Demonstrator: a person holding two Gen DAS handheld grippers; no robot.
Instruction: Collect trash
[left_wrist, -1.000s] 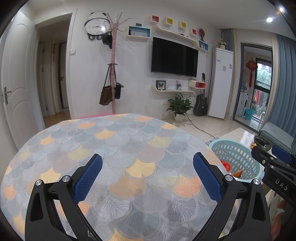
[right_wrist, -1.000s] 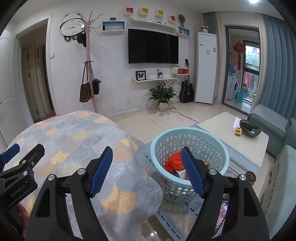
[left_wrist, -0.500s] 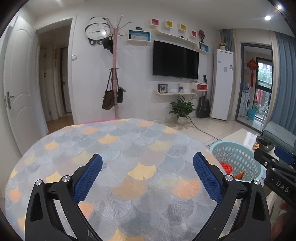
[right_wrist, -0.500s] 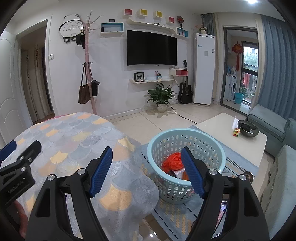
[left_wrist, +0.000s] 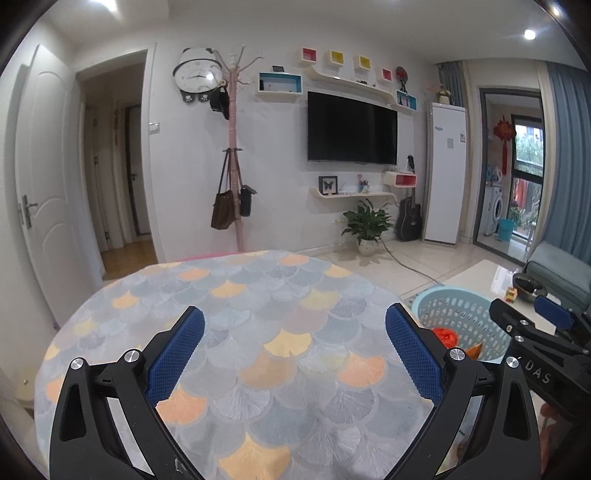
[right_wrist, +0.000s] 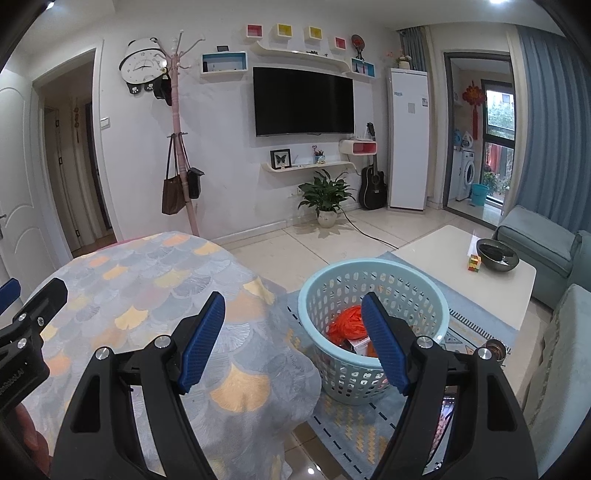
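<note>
A light-blue plastic basket (right_wrist: 373, 280) stands on the floor rug to the right of the round table (right_wrist: 147, 280); orange trash (right_wrist: 345, 325) and a small box lie inside it. In the left wrist view the basket (left_wrist: 461, 314) shows at the right with the orange trash (left_wrist: 445, 334) in it. My left gripper (left_wrist: 293, 345) hangs open above the scale-patterned tablecloth (left_wrist: 258, 314), nothing between its blue pads. My right gripper (right_wrist: 293, 338) stands open over the table's right edge and the basket, empty too; it also shows at the right edge of the left wrist view (left_wrist: 546, 325).
A white coffee table (right_wrist: 461, 273) with a dark bowl (right_wrist: 496, 254) and a small cube stands behind the basket. A blue-grey sofa (right_wrist: 546, 251) lies at the right. Far wall: TV, pink coat stand with bags, potted plant (right_wrist: 327, 199), guitar.
My left gripper has risen and pulled back a little, so the table now sits lower and more of the far wall shows. The right gripper has stayed almost still.
</note>
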